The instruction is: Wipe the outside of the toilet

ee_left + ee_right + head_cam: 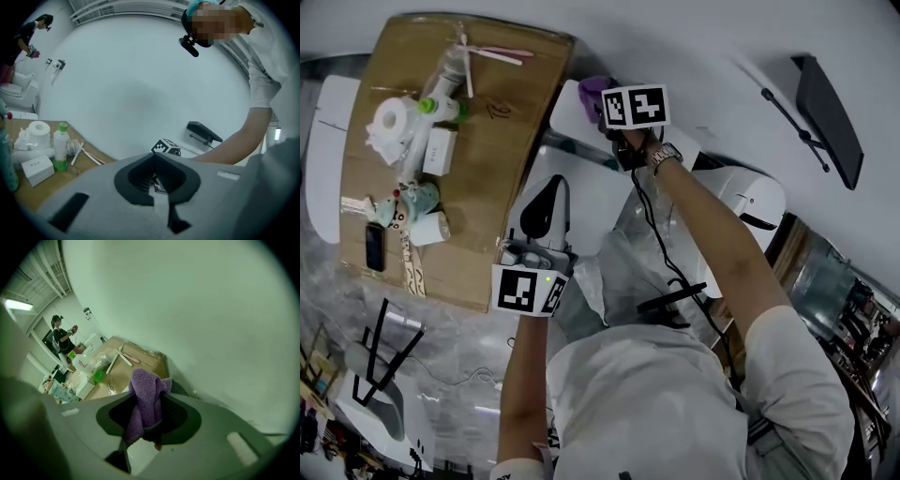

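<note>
Head view first: the right gripper [609,101] is stretched out to the far end of the white toilet [581,192], up by the wall, with a purple cloth [592,87] bunched at its tip. I can't really tell if the cloth is touching the porcelain. The left gripper [546,202] sits nearer the person's body, over the middle of the toilet. Just left of the toilet there's a cardboard box [487,187] with a toilet roll [389,120], a green-capped bottle [441,105] and a phone [375,246] on top. A black shelf [830,117] hangs on the wall off to the right.

Left gripper view: jaws are pressed together with nothing between them, pointing at the blank wall. The other gripper's marker cube [166,146] pokes up just past them, and the bottle and roll are off to the left.

Right gripper view: jaws are clamped on the purple cloth, which sticks up out of them in a fluffy wad and hangs down a bit too. The cardboard box is behind it, against the wall
</note>
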A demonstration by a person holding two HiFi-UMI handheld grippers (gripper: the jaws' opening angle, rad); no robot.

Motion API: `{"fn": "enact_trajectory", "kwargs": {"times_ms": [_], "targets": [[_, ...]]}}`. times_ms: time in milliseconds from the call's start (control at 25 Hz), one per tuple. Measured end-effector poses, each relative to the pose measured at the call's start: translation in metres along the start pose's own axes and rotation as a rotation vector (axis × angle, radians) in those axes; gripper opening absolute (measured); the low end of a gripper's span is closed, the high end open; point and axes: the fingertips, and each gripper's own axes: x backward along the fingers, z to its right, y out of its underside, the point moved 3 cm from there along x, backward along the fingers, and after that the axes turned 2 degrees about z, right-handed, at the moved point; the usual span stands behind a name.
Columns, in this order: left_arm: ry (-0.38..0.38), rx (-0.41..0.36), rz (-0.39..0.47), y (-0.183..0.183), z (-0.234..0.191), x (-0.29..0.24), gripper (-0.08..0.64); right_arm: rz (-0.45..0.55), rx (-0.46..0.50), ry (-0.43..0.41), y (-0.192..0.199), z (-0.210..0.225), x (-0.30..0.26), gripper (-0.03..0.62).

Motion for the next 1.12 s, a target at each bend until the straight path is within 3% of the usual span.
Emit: {"fn": "enact_trajectory", "kwargs": {"times_ms": [520,840,1120], "targets": [[0.104,-0.013,-0.067,-0.003,-0.051,0.046,0.006,0.080,-0.158,-0.016,0.006,-0.066,-0.023,0.146],[0.193,-0.017,-0.108,0.001,-0.051,0.054,0.006,0.047,-0.263,-0.067,0.047,-0.086,0.006,0.149],[0.284,-0.018,-0.115,-0.004,-0.030,0.046,0.006,0.061,-0.357,0.054,0.076,-0.047,0.049,0.149]]}}
